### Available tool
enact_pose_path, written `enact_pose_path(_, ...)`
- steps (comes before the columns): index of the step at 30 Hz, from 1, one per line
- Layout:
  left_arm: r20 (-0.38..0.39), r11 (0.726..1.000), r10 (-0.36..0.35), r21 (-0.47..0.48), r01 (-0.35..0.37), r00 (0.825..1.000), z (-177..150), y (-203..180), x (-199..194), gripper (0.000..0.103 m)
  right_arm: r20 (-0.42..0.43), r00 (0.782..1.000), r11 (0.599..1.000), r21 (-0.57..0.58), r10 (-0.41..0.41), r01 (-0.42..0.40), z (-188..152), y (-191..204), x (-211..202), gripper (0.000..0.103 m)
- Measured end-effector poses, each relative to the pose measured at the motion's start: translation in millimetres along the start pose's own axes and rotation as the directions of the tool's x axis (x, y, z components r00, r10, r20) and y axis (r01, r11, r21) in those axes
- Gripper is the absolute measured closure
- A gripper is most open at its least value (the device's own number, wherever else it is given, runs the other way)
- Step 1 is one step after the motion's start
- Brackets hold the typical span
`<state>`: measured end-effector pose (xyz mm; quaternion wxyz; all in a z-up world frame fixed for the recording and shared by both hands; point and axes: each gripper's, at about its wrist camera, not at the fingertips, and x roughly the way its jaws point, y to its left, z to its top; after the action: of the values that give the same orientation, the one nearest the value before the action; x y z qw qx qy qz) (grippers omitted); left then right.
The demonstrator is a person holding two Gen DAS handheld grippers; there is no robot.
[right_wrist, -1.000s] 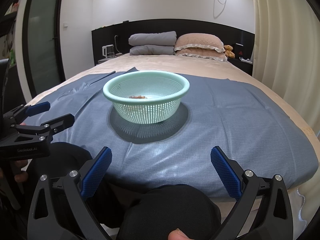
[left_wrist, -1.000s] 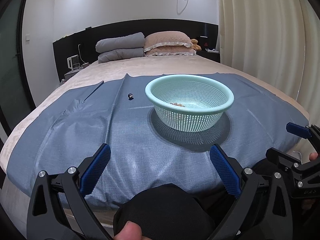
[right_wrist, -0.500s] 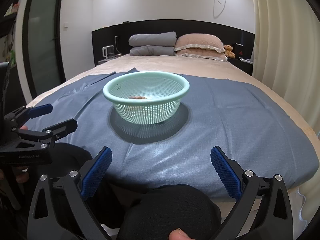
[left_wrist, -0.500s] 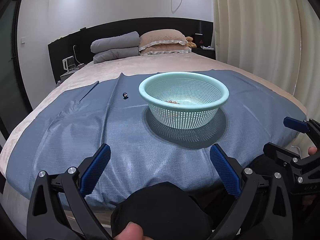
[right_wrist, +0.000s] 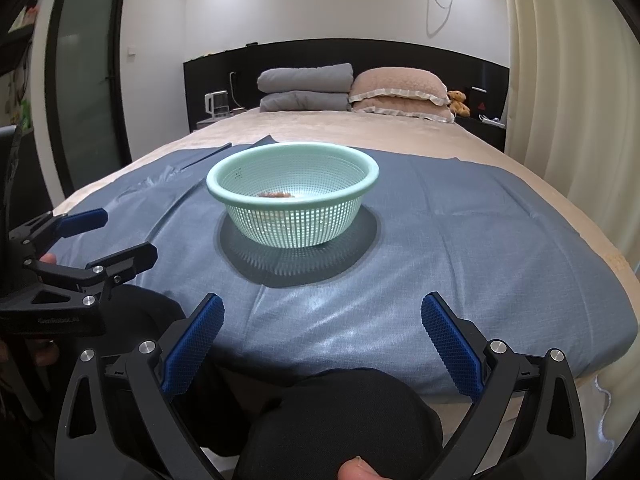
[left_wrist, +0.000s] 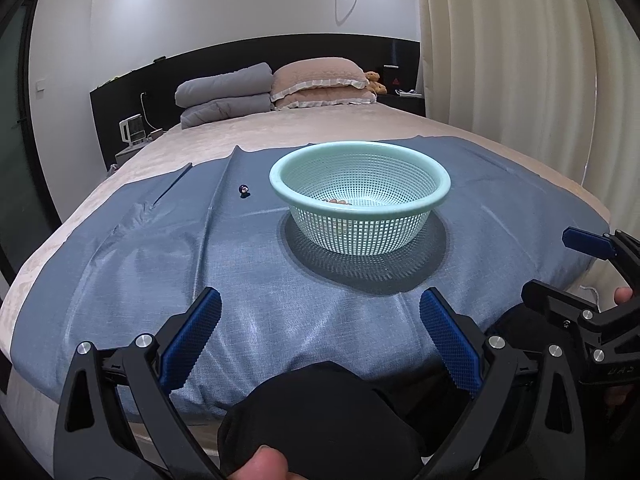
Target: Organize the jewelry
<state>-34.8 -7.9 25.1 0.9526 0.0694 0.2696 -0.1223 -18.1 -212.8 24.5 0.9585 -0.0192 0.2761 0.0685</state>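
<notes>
A mint green mesh basket (left_wrist: pixel 360 200) (right_wrist: pixel 294 196) stands on a blue cloth (left_wrist: pixel 200 264) (right_wrist: pixel 480 232) on the bed. Brown beaded jewelry (left_wrist: pixel 339 201) (right_wrist: pixel 276 194) lies in its bottom. A small dark round piece (left_wrist: pixel 243 189) lies on the cloth left of the basket, seen only in the left wrist view. My left gripper (left_wrist: pixel 318 324) is open and empty, short of the basket at the bed's near edge; it also shows in the right wrist view (right_wrist: pixel 116 236). My right gripper (right_wrist: pixel 322 328) is open and empty, also shown in the left wrist view (left_wrist: pixel 560 264).
Grey and pink pillows (left_wrist: pixel 280 88) and a small teddy bear (right_wrist: pixel 458 102) lie by the black headboard. Curtains (left_wrist: pixel 520 60) hang on the right. A dark door (right_wrist: pixel 88 92) stands on the left. The person's black-clad knees (left_wrist: pixel 320 412) sit below the grippers.
The left gripper's view has shifted slightly, so the basket now sits a little more central and higher. The right gripper has barely moved. Both stay open.
</notes>
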Motion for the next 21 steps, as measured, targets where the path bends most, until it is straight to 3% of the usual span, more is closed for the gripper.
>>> enact_pose_path(21, 0.009, 0.999, -0.002, -0.041, 0.003, 1.0, -0.8, 7.0, -1.6, 0.006, -0.014, 1.0, 1.0, 0.003, 0.008, -0.008, -1.0, -0.1, 2.8, 0.008)
